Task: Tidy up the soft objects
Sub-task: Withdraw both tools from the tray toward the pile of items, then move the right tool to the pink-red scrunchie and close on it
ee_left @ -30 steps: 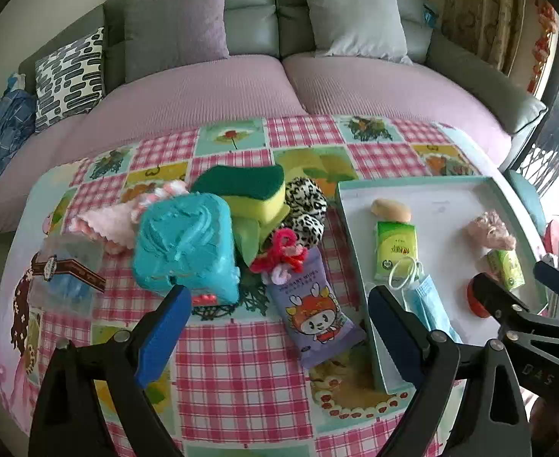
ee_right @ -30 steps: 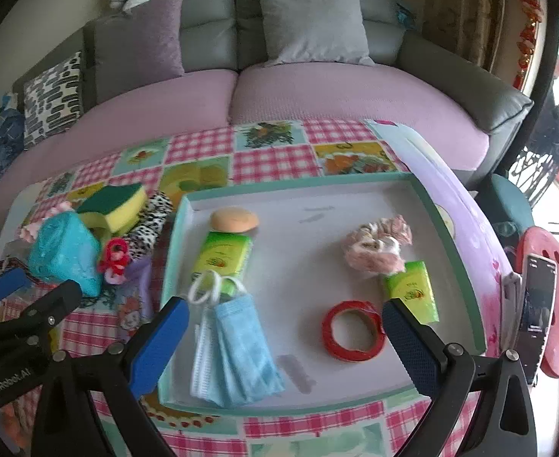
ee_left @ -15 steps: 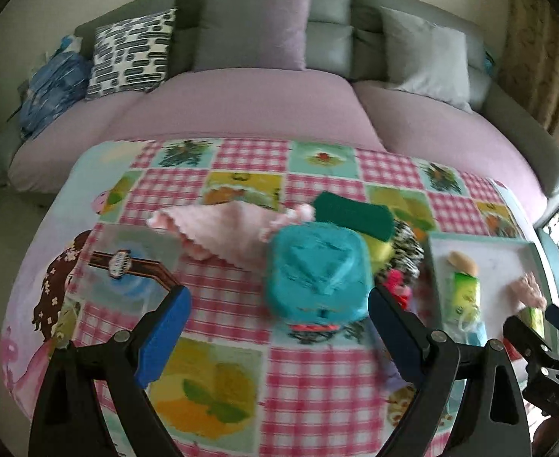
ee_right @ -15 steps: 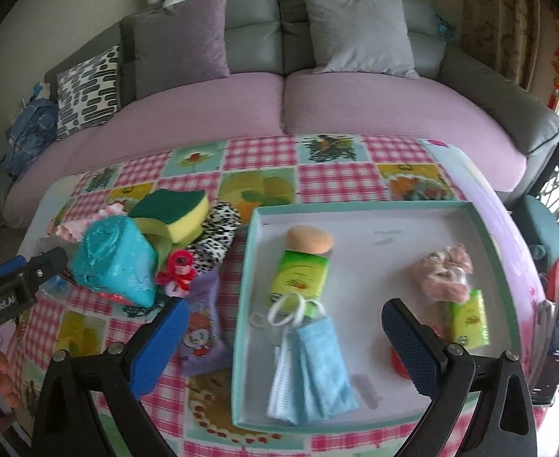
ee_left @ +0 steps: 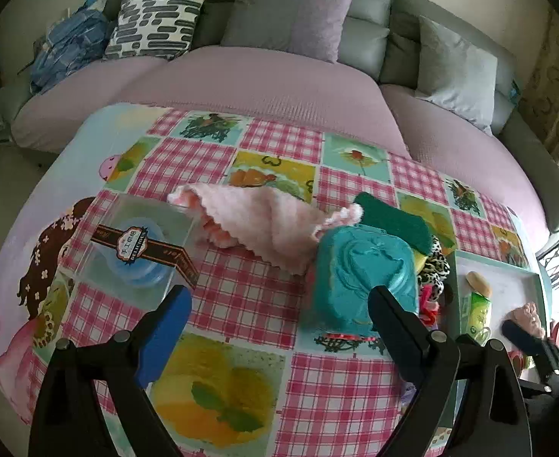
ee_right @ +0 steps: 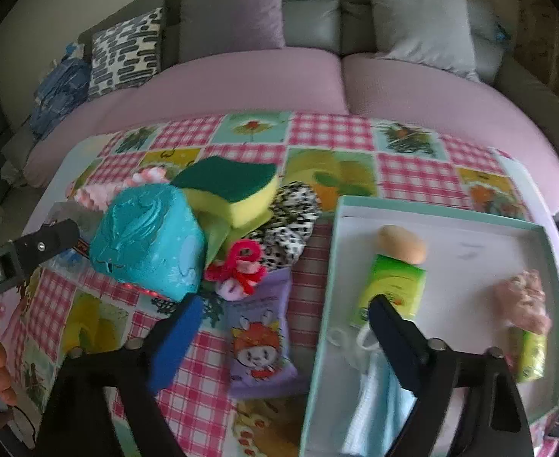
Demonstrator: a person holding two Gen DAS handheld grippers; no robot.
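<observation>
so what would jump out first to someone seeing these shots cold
Probably the heap of soft things on the bright checked tablecloth: a teal pack in front, a green-topped yellow sponge behind it, a purple cartoon pouch nearest the camera. To its right a pale tray already holds a few items, and a pink sofa fills the background.

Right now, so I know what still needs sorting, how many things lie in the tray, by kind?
Green tissue packs: 2
Blue face mask: 1
Pink scrunchie: 1
Tan sponge puff: 1
Total visible in the tray: 5; the right tool's fingers may hide more.
</observation>
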